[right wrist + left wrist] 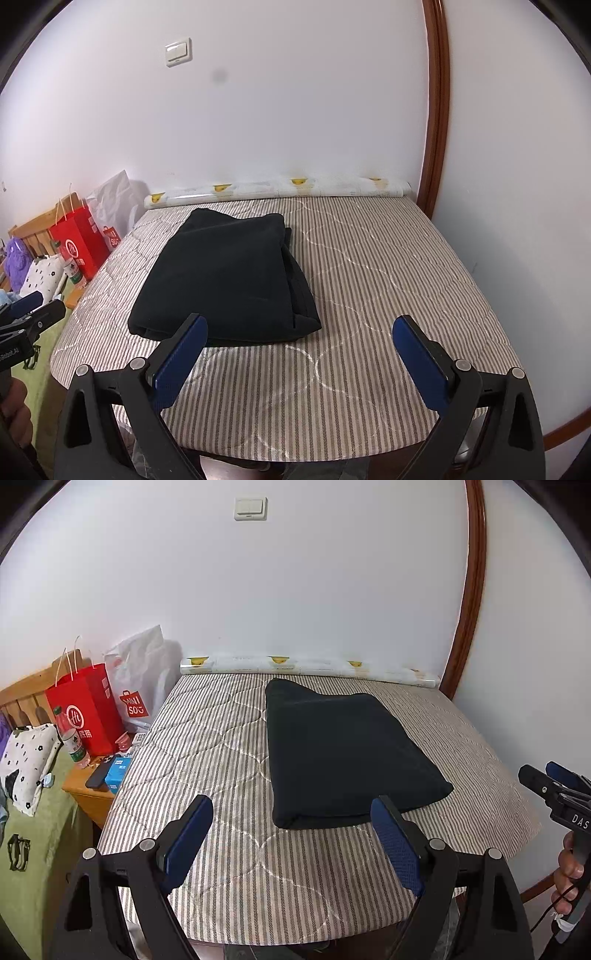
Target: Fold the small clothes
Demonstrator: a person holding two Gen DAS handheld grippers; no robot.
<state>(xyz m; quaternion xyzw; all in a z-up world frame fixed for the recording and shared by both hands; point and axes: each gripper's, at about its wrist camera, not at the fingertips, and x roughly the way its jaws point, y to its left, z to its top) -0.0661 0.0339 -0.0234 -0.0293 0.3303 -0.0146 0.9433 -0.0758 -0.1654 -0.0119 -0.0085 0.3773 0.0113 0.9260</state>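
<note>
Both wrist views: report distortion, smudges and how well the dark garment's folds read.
Left wrist view: strong fisheye bend, the door frame bows, corners vignette black; the garment reads as a nearly flat black mass. Right wrist view: same bend, a grey smudge over the wall, and the garment's stacked layers show only at its right edge.

The left gripper (pixel 291 808) and the right gripper (pixel 299 328) both hang side by side with their blue fingers (pixel 177 363) spread wide and nothing between them.
</note>
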